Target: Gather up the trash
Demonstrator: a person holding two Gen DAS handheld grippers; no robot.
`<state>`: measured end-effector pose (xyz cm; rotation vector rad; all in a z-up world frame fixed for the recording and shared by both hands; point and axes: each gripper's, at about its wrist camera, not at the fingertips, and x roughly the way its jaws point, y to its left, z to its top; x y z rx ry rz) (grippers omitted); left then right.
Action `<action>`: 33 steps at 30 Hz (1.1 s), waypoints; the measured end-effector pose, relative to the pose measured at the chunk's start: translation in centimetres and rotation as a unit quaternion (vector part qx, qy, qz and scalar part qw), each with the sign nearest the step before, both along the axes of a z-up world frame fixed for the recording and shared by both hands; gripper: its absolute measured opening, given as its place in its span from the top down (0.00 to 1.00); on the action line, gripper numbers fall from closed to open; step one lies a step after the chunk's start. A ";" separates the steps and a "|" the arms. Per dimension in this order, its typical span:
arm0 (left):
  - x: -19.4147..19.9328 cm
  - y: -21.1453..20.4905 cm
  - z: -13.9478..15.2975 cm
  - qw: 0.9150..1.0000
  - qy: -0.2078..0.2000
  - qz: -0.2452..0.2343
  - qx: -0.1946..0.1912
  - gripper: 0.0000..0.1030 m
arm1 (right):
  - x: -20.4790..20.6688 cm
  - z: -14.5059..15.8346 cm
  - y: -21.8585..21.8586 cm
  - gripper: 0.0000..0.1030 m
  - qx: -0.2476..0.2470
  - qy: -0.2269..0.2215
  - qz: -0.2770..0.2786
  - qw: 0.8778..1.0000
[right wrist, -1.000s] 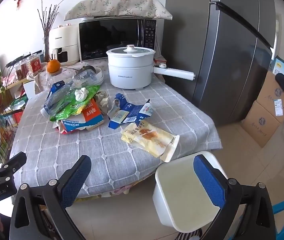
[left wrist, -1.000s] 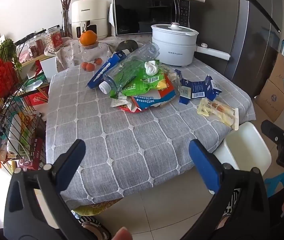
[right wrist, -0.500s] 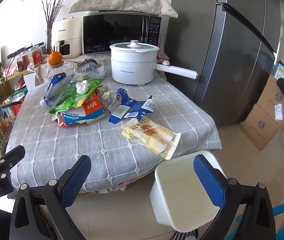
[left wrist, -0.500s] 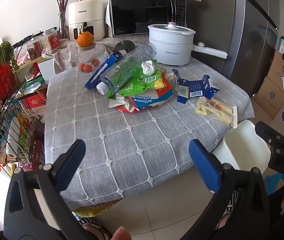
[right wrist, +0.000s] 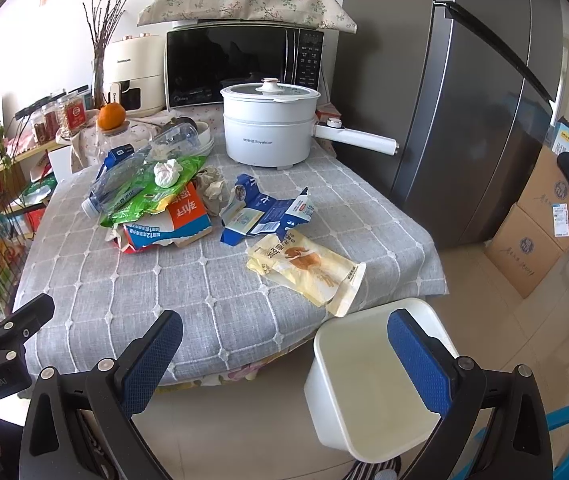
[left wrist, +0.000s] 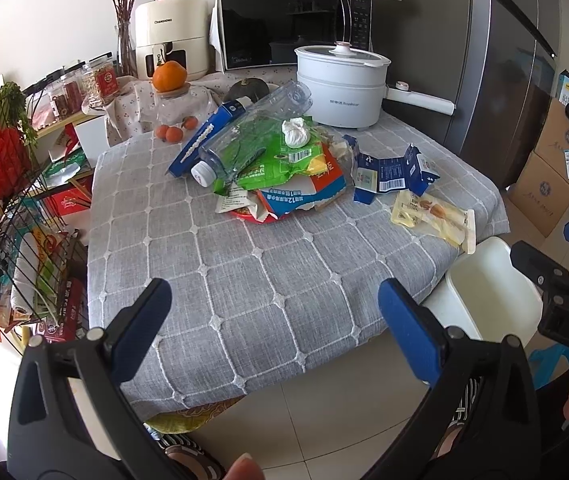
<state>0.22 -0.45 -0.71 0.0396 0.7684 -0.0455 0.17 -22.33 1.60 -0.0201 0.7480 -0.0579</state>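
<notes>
Left wrist view: the left gripper (left wrist: 270,308) hangs off the near edge of the surface (left wrist: 244,272), a grey cloth with a white grid, its jaws spread wide and holding nothing. The trash sits toward the far side. A clear, crumpled bottle (left wrist: 244,140) with a white cap lies tilted on a green wrapper (left wrist: 280,164), and a balled white tissue (left wrist: 294,132) rests on that wrapper beside it. A long blue carton (left wrist: 204,136) lies against the bottle's far side. Under the green wrapper are a torn orange-and-blue pack (left wrist: 304,192) and scraps of paper. To the right, just apart from the heap, lies a flattened blue carton (left wrist: 392,172) with a barcode, and nearer the right edge a pale yellow bag (left wrist: 432,216) printed with food, its end hanging past the cloth. A white bin (left wrist: 488,292) stands on the floor below that corner.

Right wrist view: the right gripper (right wrist: 284,344) is held above the floor by the near right corner, jaws likewise released and empty, one blue pad in front of the bin (right wrist: 364,384), which looks empty. The yellow bag (right wrist: 308,272) lies closest, then the blue carton (right wrist: 264,216), then the heap with the bottle (right wrist: 136,176). A white pot (right wrist: 268,132) stands behind them.
</notes>
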 end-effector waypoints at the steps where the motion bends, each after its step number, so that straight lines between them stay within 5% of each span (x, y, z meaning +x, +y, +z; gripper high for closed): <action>1: 0.0 0.0 0.0 1.000 0.001 0.000 0.000 0.00 | 0.0 0.0 0.0 0.00 0.000 0.000 0.000 1.000; 33: 0.1 -0.2 -0.3 1.000 0.002 -0.001 0.000 0.00 | 0.1 -0.3 0.0 0.00 -0.001 0.003 0.000 1.000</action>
